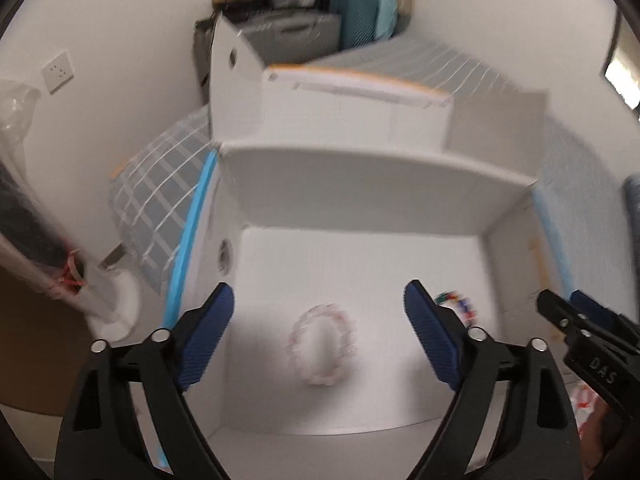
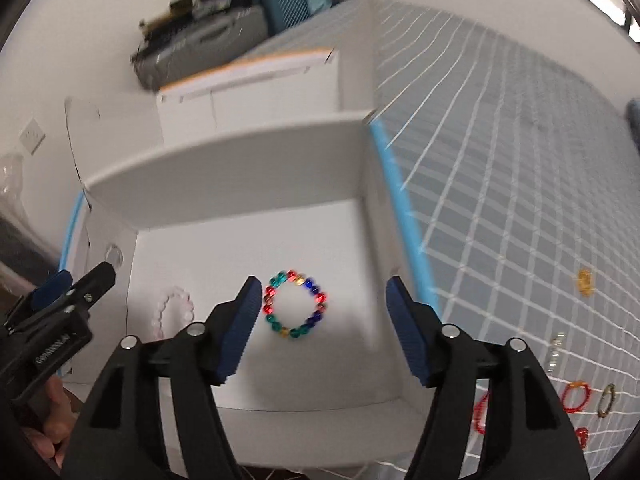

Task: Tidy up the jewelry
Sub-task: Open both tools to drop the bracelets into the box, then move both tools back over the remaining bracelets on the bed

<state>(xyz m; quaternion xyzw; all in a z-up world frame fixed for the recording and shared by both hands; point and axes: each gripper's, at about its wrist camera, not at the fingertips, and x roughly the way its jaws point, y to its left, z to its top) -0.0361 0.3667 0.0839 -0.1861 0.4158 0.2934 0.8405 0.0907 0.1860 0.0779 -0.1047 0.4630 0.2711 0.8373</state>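
Jewelry is seen in two places: inside a white box (image 2: 224, 184) and on a grid-patterned blue cloth (image 2: 500, 184) to its right. A multicoloured bead bracelet (image 2: 295, 304) is laid flat on the box floor, and a pale pink bead bracelet (image 1: 322, 346) is laid well to its left. The left gripper (image 1: 319, 338) is held above the pink bracelet with its fingers spread wide and nothing between them. The right gripper (image 2: 322, 328) is likewise held wide apart and empty over the box, the multicoloured bracelet being seen just beside its left finger. On the cloth, a yellow piece (image 2: 585, 281), a clear bead strand (image 2: 555, 350), a red bracelet (image 2: 577, 397) and a dark green ring-shaped piece (image 2: 607, 400) are spread out, clear of the box.
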